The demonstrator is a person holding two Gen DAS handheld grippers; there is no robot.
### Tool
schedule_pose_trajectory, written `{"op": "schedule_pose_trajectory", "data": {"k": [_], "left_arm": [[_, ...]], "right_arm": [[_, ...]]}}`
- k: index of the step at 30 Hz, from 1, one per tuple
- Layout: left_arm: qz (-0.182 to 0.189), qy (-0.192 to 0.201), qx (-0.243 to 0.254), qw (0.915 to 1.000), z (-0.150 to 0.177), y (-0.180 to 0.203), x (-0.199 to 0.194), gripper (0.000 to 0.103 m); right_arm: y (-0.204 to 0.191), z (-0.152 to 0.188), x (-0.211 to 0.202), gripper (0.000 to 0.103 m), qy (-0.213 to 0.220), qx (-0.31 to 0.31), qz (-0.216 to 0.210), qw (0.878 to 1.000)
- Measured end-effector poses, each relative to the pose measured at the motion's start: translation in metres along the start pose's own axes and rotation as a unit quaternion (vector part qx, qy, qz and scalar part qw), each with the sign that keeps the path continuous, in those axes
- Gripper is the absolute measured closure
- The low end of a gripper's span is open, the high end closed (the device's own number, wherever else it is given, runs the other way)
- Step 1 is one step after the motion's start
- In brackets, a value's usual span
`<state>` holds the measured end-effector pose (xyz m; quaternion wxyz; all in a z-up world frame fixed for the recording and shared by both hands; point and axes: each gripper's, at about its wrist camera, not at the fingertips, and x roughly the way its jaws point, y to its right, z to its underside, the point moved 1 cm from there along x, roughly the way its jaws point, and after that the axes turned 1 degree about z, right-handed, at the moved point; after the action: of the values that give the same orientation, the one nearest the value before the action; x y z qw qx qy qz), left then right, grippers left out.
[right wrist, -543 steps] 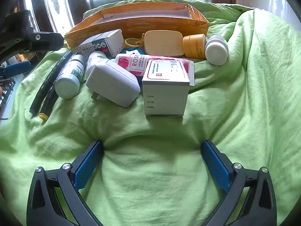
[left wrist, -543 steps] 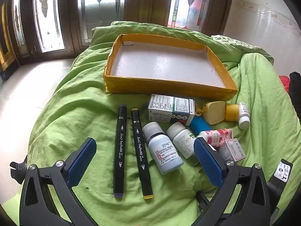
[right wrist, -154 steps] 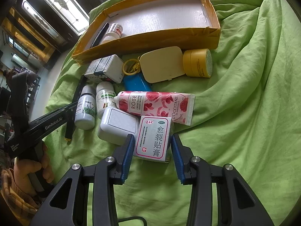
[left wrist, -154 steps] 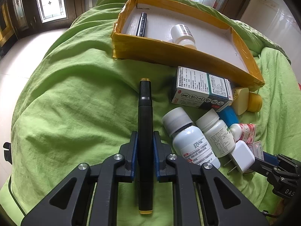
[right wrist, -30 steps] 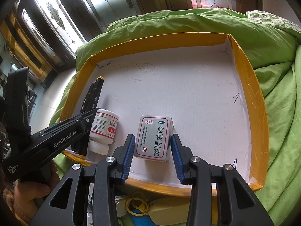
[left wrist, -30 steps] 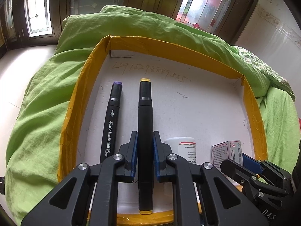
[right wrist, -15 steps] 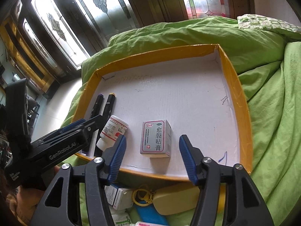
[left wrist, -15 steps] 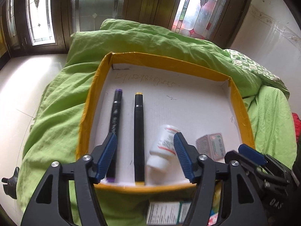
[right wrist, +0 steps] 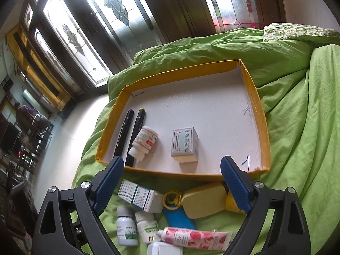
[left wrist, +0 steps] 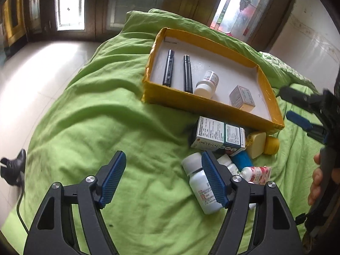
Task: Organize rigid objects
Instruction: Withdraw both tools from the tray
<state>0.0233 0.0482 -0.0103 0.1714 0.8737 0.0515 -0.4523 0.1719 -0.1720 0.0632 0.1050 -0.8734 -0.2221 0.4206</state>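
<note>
Both grippers have just been opening and hold nothing: the left gripper (left wrist: 162,179) gapes over the green bed (left wrist: 106,127), the right gripper (right wrist: 172,186) over the tray's near wall. In the yellow tray (right wrist: 258,104) lie two markers (right wrist: 129,133), a bottle (right wrist: 144,143) and a small box (right wrist: 184,144); the remaining items (right wrist: 170,218) sit just outside it.

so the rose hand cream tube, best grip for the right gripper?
Rose hand cream tube lies flat, cap toward the white bottles. Come from above with the right gripper, now open, and close across the round body near the cap, not the flat crimped end.
</note>
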Motion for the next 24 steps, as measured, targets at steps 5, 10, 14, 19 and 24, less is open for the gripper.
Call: {"op": "schedule_pose_trajectory", "data": {"k": [5, 10, 14, 19, 24], "left_arm": [[0.008, 0.027, -0.005, 0.9996, 0.006, 0.000, -0.010, 0.028], [0.015, 0.006, -0.009, 0.9998, 0.016, 0.001, -0.001, 0.027], [0.026, -0.007, -0.021, 0.9994, 0.019, -0.001, 0.003, 0.027], [0.027, -0.021, -0.050, 0.9981, 0.022, -0.012, 0.007, 0.027], [0.024, -0.026, -0.048, 0.9982, 0.025, -0.012, 0.008, 0.024]], "right_arm": [[0.000, 0.019, -0.020, 0.005, -0.006, -0.014, -0.005, 1.000], [0.014, 0.050, -0.038, 0.001, -0.022, -0.006, -0.009, 1.000], [0.026, 0.071, -0.046, 0.001, -0.039, 0.001, -0.006, 0.999], [0.034, 0.081, -0.051, 0.001, -0.042, 0.010, 0.003, 0.999], [0.035, 0.081, -0.056, 0.001, -0.032, 0.017, 0.007, 0.999]]}}
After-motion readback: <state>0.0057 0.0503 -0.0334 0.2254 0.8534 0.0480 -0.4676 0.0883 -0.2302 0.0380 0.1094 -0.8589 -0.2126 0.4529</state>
